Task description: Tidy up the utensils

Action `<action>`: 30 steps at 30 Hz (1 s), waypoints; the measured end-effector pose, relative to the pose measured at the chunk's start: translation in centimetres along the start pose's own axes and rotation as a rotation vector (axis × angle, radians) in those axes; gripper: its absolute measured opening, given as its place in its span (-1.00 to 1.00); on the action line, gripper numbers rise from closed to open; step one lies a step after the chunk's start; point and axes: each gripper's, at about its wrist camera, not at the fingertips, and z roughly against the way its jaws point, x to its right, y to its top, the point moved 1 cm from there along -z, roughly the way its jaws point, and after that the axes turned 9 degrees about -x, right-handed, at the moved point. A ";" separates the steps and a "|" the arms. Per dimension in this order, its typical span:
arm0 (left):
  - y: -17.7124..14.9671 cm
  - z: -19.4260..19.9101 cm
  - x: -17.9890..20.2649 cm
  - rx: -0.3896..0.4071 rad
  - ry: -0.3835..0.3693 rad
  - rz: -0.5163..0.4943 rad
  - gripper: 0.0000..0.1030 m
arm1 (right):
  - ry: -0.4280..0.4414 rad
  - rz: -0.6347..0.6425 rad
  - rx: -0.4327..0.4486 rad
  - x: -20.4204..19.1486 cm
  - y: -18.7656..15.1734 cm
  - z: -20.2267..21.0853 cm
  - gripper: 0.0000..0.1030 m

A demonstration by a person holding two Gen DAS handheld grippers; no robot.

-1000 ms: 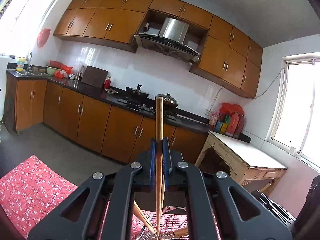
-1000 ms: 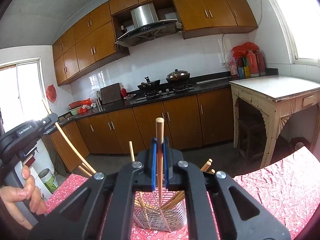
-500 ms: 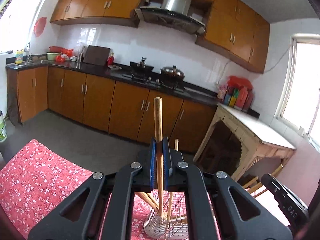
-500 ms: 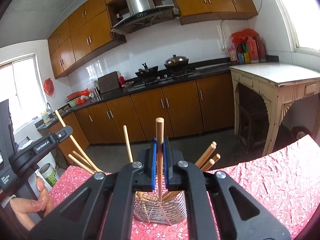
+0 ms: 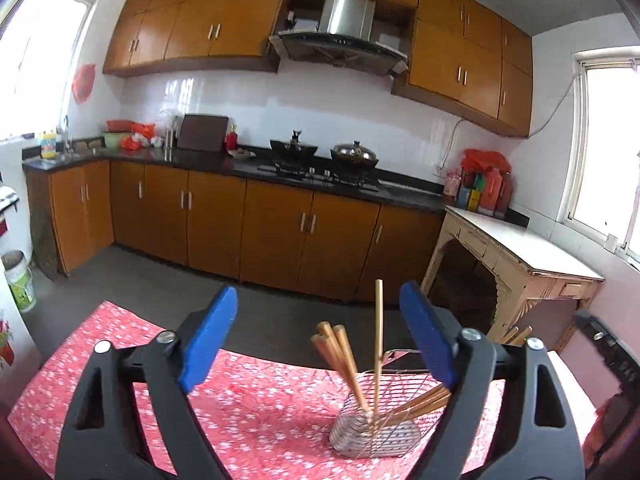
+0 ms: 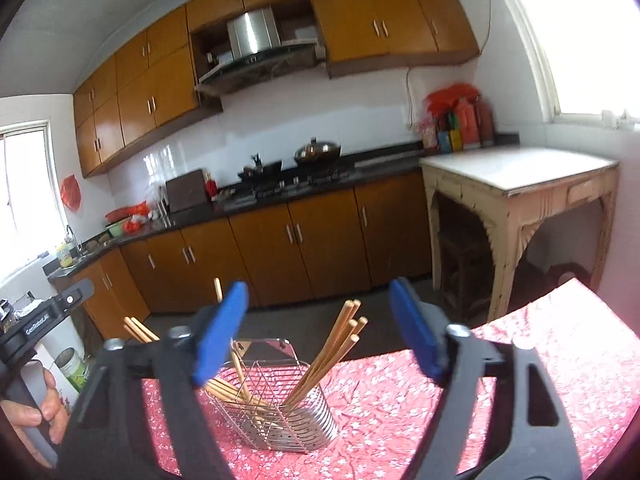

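A metal wire utensil basket (image 6: pixel 276 412) stands on the red flowered tablecloth (image 6: pixel 500 376) and holds several wooden chopsticks (image 6: pixel 340 344). It also shows in the left wrist view (image 5: pixel 374 434), with chopsticks (image 5: pixel 340 356) leaning out of it. My left gripper (image 5: pixel 322 344) is open and empty, above and just behind the basket. My right gripper (image 6: pixel 320 340) is open and empty, above the basket from the other side. The left gripper's handle (image 6: pixel 40 320) and the hand holding it show at the left edge of the right wrist view.
The tablecloth (image 5: pixel 200 412) covers the table under both grippers. Behind are brown kitchen cabinets (image 5: pixel 280 232), a dark counter with a stove and pots (image 5: pixel 320 156), and a cream side table (image 6: pixel 516 184) at the right. A bucket (image 5: pixel 18 280) stands on the floor.
Both grippers have opened and let go of the chopsticks they held. Those chopsticks now stand in the basket. Both grippers have tilted down and drawn back a little.
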 end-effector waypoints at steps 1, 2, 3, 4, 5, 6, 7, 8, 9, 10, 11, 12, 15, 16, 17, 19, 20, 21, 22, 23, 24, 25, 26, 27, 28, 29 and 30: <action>-0.4 0.8 -0.5 0.008 0.006 -0.004 0.78 | -0.008 0.012 0.015 -0.1 -0.1 0.8 0.85; -0.7 1.2 -0.9 0.014 0.008 -0.006 0.81 | -0.021 0.034 0.040 -0.4 -0.7 1.9 0.92; -1.1 1.7 -1.4 0.018 0.013 -0.008 0.84 | -0.033 0.049 0.054 -0.6 -1.1 2.7 0.92; -1.7 2.2 -1.9 0.022 0.019 -0.008 0.91 | -0.060 0.073 0.071 -1.0 -1.8 3.6 0.92; -1.9 2.5 -2.1 0.021 0.020 -0.007 0.95 | -0.082 0.090 0.084 -1.3 -2.4 4.3 0.92; -2.7 3.0 -2.7 0.022 0.016 -0.001 0.96 | -0.113 0.110 0.092 -1.7 -3.1 4.9 0.92; -3.2 3.4 -3.1 0.019 0.008 0.003 0.96 | -0.138 0.127 0.096 -2.1 -3.8 5.5 0.92; -3.8 3.7 -3.4 0.011 -0.002 0.004 0.96 | -0.149 0.139 0.099 -2.4 -4.4 6.0 0.92; -4.6 4.2 -3.7 0.002 -0.005 0.002 0.96 | -0.158 0.153 0.103 -2.9 -5.3 6.6 0.92; -5.1 4.6 -3.8 0.001 -0.003 -0.004 0.96 | -0.160 0.163 0.105 -3.2 -6.0 7.0 0.92; -5.6 4.9 -3.7 0.004 -0.003 -0.013 0.96 | -0.160 0.180 0.107 -3.6 -7.0 7.6 0.92; -6.5 5.5 -3.7 0.012 -0.004 -0.033 0.96 | -0.159 0.193 0.110 -3.9 -7.7 8.0 0.92; -9.0 7.0 -3.3 0.032 0.021 -0.097 0.96 | -0.159 0.220 0.129 -4.7 -10.2 9.4 0.92; -9.8 7.3 -3.2 0.032 0.019 -0.115 0.96 | -0.159 0.224 0.135 -4.8 -10.9 9.7 0.92; -10.3 7.5 -3.1 0.032 0.017 -0.128 0.96 | -0.162 0.227 0.135 -4.9 -11.6 10.0 0.92; -11.8 8.1 -3.0 0.029 0.021 -0.145 0.96 | -0.161 0.231 0.138 -5.3 -12.9 10.6 0.92; -12.3 8.3 -2.9 0.023 0.022 -0.147 0.96 | -0.152 0.232 0.134 -5.5 -13.4 10.9 0.92; -13.1 8.6 -2.9 0.017 0.014 -0.143 0.96 | -0.143 0.230 0.131 -5.5 -14.0 11.2 0.92; -13.8 9.1 -3.0 0.018 0.006 -0.137 0.96 | -0.133 0.228 0.127 -5.6 -14.5 11.5 0.92; -14.4 9.4 -3.1 0.017 0.002 -0.130 0.96 | -0.120 0.231 0.122 -5.7 -15.2 11.8 0.92; -14.8 9.6 -3.1 0.012 0.001 -0.124 0.96 | -0.114 0.237 0.118 -5.9 -15.8 12.1 0.92; -15.4 9.8 -3.1 0.005 -0.002 -0.119 0.96 | -0.112 0.244 0.113 -6.0 -16.4 12.2 0.92; -15.8 10.0 -3.2 -0.001 -0.001 -0.116 0.96 | -0.106 0.254 0.104 -6.1 -17.1 12.4 0.92; -16.5 10.3 -3.3 -0.015 0.004 -0.110 0.96 | -0.097 0.258 0.091 -6.2 -17.8 12.5 0.92; -17.1 10.5 -3.4 -0.024 0.009 -0.108 0.96 | -0.085 0.256 0.075 -6.2 -18.3 12.6 0.92; -17.5 10.7 -3.5 -0.028 0.015 -0.108 0.96 | -0.069 0.247 0.055 -6.1 -18.9 12.8 0.92; -17.9 11.0 -3.7 -0.035 0.029 -0.110 0.96 | -0.058 0.236 0.039 -5.9 -19.4 13.0 0.92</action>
